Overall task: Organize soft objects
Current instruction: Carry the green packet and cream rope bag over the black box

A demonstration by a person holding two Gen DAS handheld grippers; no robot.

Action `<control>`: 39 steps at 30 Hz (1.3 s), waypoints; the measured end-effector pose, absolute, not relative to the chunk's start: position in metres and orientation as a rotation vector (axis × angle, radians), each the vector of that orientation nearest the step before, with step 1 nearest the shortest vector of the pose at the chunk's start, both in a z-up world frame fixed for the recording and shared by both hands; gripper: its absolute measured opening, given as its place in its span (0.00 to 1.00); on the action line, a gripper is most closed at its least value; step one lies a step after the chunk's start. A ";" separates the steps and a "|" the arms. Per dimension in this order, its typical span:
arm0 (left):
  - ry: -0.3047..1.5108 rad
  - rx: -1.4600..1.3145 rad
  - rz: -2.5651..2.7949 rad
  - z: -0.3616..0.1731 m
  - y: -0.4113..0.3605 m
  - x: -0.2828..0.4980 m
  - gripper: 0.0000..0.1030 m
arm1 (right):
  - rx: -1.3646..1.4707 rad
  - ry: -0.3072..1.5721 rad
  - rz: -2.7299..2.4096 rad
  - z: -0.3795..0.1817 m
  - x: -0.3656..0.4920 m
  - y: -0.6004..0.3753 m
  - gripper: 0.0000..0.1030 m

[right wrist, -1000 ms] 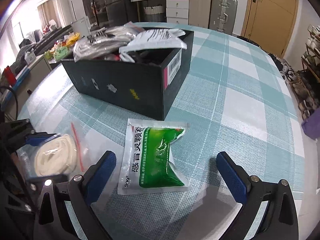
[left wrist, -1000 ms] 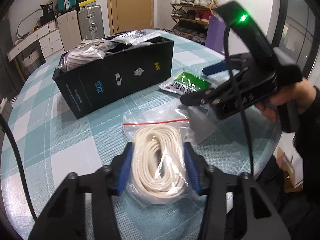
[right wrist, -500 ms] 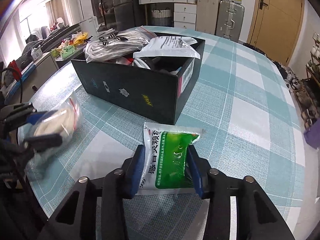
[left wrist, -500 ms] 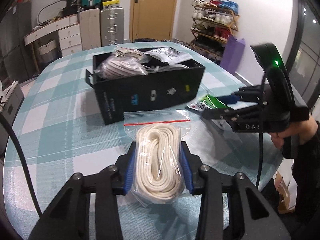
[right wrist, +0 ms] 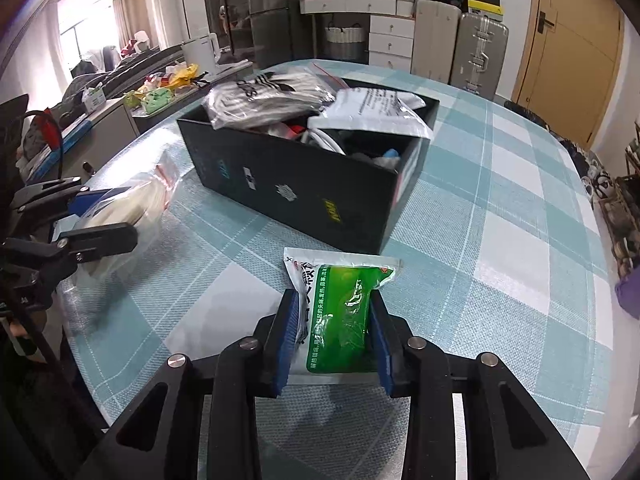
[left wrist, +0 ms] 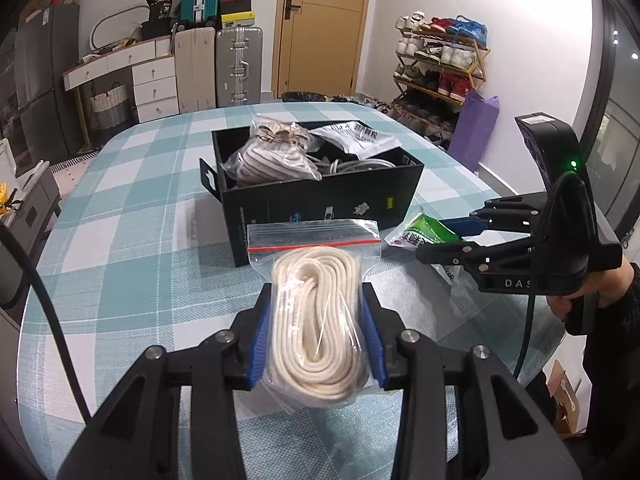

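My left gripper is shut on a clear zip bag of coiled white rope and holds it above the table, in front of a black open box. The bag also shows blurred in the right wrist view. My right gripper is shut on a green and white sachet, lifted off the table just in front of the box. In the left wrist view the right gripper holds the sachet at the box's right.
The box holds several bagged soft items, among them a striped bag and a white packet. The checked tablecloth covers a round table. Suitcases, drawers and a shoe rack stand beyond it.
The right gripper closed on the green sachet and lifted it. The left gripper raised the rope bag off the table and brought it nearer to the box.
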State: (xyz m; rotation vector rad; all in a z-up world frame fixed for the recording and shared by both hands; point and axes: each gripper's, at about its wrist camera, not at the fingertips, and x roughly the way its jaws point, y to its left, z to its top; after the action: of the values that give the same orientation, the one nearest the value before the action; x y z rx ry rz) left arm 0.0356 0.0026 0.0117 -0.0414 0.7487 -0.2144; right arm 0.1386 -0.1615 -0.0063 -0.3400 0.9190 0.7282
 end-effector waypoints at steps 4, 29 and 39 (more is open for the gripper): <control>0.735 -0.046 -0.205 0.014 0.005 0.034 0.38 | -0.337 0.899 0.740 0.000 0.135 -0.161 0.33; 0.613 -0.071 -0.146 0.052 0.019 0.042 0.38 | -0.207 0.718 0.784 0.059 0.118 -0.168 0.33; 0.578 -0.071 -0.131 0.063 0.023 0.050 0.38 | -0.178 0.679 0.784 0.070 0.116 -0.164 0.33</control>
State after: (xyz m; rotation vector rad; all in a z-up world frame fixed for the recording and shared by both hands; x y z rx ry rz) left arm 0.0499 0.0231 0.0634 -0.0714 0.5775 -0.1308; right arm 0.1161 -0.1638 0.0704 -0.1785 0.6785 0.7843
